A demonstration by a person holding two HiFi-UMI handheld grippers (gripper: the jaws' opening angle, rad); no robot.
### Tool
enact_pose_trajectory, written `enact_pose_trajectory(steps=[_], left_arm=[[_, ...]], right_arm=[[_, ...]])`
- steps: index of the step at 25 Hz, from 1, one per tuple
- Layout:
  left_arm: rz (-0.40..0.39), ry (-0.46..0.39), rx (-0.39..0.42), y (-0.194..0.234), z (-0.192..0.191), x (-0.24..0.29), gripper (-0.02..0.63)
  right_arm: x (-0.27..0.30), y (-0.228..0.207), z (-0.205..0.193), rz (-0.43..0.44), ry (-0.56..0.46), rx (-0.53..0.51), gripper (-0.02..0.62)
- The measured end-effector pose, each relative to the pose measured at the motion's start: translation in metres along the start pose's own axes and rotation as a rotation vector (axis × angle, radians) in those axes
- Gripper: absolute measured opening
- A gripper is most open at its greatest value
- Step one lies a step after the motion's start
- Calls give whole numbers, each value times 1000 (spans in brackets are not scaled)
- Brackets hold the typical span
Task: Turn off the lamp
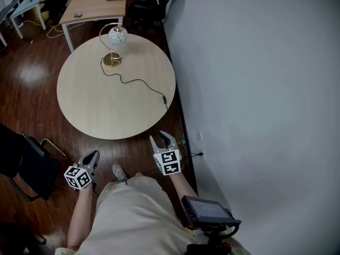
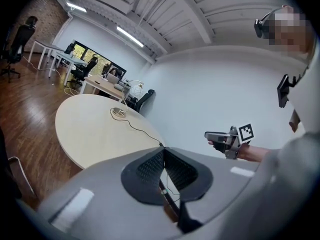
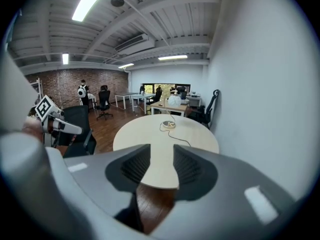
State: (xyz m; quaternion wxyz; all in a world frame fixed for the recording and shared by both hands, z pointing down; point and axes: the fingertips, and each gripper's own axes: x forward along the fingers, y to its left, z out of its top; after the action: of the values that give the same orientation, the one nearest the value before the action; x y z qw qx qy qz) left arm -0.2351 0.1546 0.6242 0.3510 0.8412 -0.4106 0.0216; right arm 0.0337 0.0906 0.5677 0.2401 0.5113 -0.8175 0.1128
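Head view: white-globed brass arc lamp stands far across the round pale wooden counter; its black inline cord switch lies near the rim; left hand-held gripper is closed, right hand-held gripper slightly parted, both empty; a clumsy press may drag the cord, toppling the lamp.

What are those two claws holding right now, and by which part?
Nothing. The left gripper has its fingers shut on empty air; the right gripper has them apart, nothing between. The lamp stands untouched across the table.
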Motion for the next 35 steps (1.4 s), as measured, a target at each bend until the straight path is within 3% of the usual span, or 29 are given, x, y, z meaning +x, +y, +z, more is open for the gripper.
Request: enact_pose_trajectory(steps=[11,18,23,29,35], left_arm=[[24,125,54,-83,-75,-2,5],[77,111,35,-103,-113,-5,5],[96,97,22,-99,-118,-10,5],[71,86,74,-101,-98,-6,5],[21,114,100,-108,-84,0,5]], right_arm=[[-77,0,-77,48,11,29,138],[-92,-13,-131,68,27,47,129],[-101,-10,-138,62,28,14,124],[-92,-11,-129,41,78,-71,117],[-83,-18,-108,1,81,-44,106]])
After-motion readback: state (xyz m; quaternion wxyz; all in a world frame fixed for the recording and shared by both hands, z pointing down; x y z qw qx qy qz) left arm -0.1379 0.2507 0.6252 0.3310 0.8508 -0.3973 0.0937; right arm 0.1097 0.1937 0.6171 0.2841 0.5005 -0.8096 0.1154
